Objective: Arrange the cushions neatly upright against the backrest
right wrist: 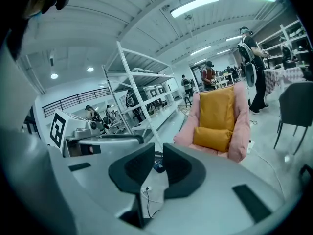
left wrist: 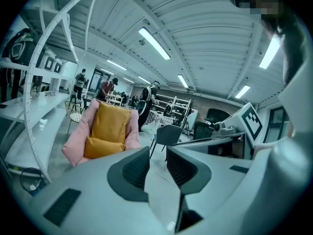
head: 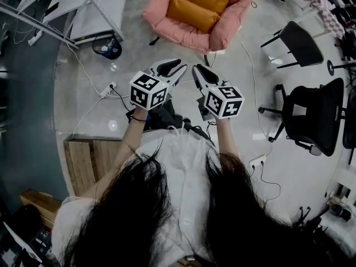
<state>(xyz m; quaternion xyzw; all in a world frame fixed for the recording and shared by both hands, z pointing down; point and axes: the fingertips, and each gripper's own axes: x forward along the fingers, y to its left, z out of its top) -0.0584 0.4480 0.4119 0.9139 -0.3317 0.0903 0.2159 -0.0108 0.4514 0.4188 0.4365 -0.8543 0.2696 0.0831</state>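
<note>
Currently both forearms reach forward side by side. The grey two-jaw left gripper [head: 177, 67] and right gripper [head: 199, 71], jaws slightly parted and empty, point toward mustard-yellow fabric cushions [head: 192, 14] in a pink padded armchair [head: 172, 29], well apart.

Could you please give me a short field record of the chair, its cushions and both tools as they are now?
chair: pink armchair, well ahead of both tools
tall cushion: yellow, upright against the backrest
small cushion: yellow, low in front of the tall one
left tool: jaws slightly apart, nothing between
right tool: jaws slightly apart, nothing between
</note>
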